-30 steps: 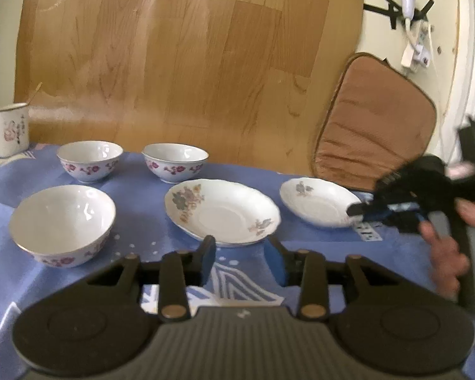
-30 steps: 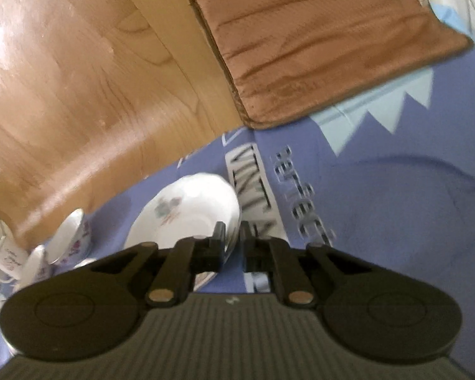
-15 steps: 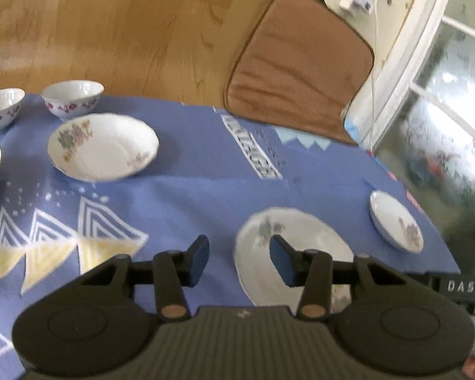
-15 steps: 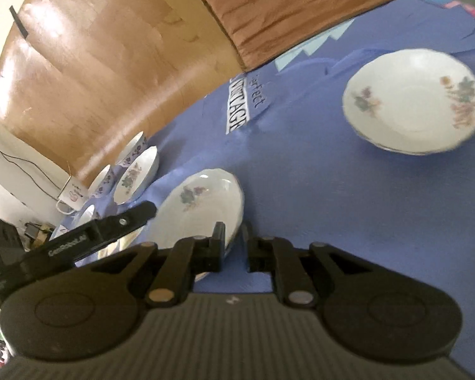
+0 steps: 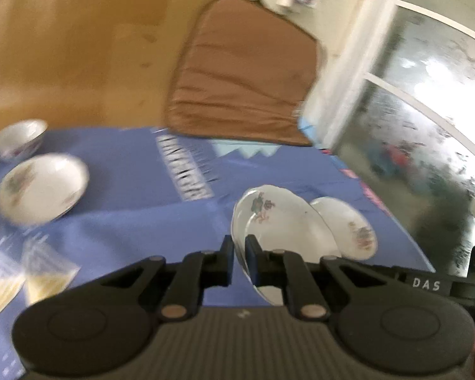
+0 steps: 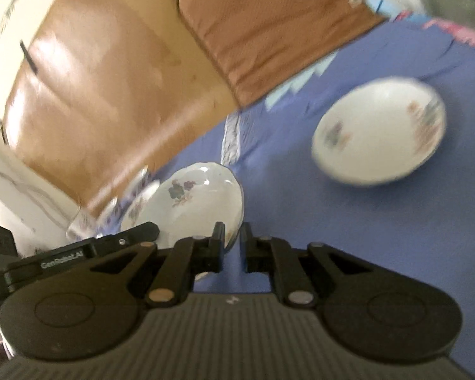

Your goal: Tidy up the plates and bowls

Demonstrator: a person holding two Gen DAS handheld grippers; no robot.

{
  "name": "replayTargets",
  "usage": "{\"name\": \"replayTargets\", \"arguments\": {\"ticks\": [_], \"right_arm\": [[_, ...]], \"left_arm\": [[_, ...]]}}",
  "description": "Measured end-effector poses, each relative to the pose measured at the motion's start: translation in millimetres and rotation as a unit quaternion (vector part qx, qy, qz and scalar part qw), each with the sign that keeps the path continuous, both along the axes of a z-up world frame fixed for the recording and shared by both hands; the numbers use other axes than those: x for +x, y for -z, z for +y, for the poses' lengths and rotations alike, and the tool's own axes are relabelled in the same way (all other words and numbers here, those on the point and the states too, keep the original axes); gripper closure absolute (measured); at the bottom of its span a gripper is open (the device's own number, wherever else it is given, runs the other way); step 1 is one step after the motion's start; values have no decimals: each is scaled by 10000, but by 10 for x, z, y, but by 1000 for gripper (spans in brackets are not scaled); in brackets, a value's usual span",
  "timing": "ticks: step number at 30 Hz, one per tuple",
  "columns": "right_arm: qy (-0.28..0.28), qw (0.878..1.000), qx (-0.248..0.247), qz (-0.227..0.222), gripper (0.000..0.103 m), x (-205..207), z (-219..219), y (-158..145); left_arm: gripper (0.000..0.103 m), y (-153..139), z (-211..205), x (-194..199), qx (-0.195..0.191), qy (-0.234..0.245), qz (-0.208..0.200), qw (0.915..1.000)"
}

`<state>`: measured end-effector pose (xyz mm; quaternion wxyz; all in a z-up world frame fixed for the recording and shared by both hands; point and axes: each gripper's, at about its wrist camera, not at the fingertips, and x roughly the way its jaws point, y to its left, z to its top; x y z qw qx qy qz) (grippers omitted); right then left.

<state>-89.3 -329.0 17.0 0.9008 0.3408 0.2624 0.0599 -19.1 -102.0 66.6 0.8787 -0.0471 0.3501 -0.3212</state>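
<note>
A white floral plate (image 5: 285, 221) (image 6: 190, 199) hangs tilted above the blue tablecloth (image 5: 126, 221), and both grippers hold it. My left gripper (image 5: 240, 243) has its jaws closing on the plate's near-left rim, pads pressed against it. My right gripper (image 6: 232, 234) is shut on the opposite rim. Its black body (image 5: 433, 285) shows at the lower right of the left wrist view. The left gripper's body (image 6: 79, 253) overlaps the plate's lower left in the right wrist view. A second floral plate (image 5: 351, 228) (image 6: 380, 133) lies flat on the cloth just beyond.
A third plate (image 5: 41, 186) and a small bowl (image 5: 19, 137) sit far left. Blurred bowls (image 6: 126, 199) show behind the held plate. A brown cushion (image 5: 243, 72) (image 6: 269, 22) leans at the table's back. The table's right edge runs along a window (image 5: 427, 110).
The left gripper swung right, away from the bowls, and went from open to shut on the plate's rim. The right gripper carried that plate across the table, gripping it throughout.
</note>
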Motion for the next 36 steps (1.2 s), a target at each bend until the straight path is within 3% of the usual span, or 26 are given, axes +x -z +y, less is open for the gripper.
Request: {"name": "replayTargets", "arguments": {"ticks": [7,12,16,21,29,32,36], "right_arm": [[744,9970,-66,-203,91,-233,-402,-47],[781,9969,15,-86,91,-263,-473,35],[318,9993,174,-21,91,-169,-422,88],[-689,9973,187,174,91,173,31,151],[-2101,9774,-130,208,90,570,990,80],[-2287,9731,-255,148,90,588,1182,45],[-2015,9790,-261,181,90,541,1075,59]], "left_arm": [[94,-62,-606,-12,123,467,18,9988],[94,-5,-641,-52,260,416,90,9988],[94,52,-302,-89,350,92,77,9993],[94,116,380,-221,401,-754,139,9962],[94,137,1290,-547,335,-2039,75,9784],[93,168,1388,-526,277,-2134,162,9764],[93,211,1193,-430,294,-1758,138,9839]]}}
